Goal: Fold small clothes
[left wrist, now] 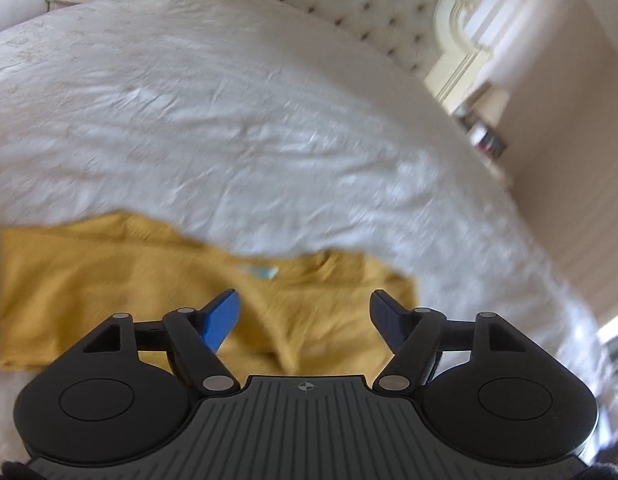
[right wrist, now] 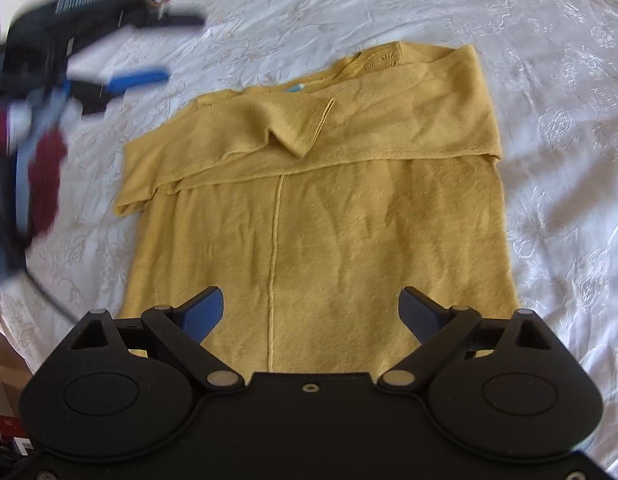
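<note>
Hovering wide and empty, both grippers — left gripper (left wrist: 303, 310), right gripper (right wrist: 312, 308) — clear the half-folded mustard-yellow knit top (right wrist: 321, 208) for regrasping.

The yellow top (right wrist: 321, 216) is a soft, matt knit cloth with a slightly fuzzy face and a raised seam down its middle. It lies on a white bedspread (right wrist: 549, 80) of smooth cloth with a faint sheen, creased and worked with a raised floral pattern. The right gripper (right wrist: 312, 312) is matt black plastic with dull metal pins and blue fingers (right wrist: 203, 312) of ribbed plastic, and the headboard (left wrist: 349, 4) looks like buttoned, padded cream upholstery.
</note>
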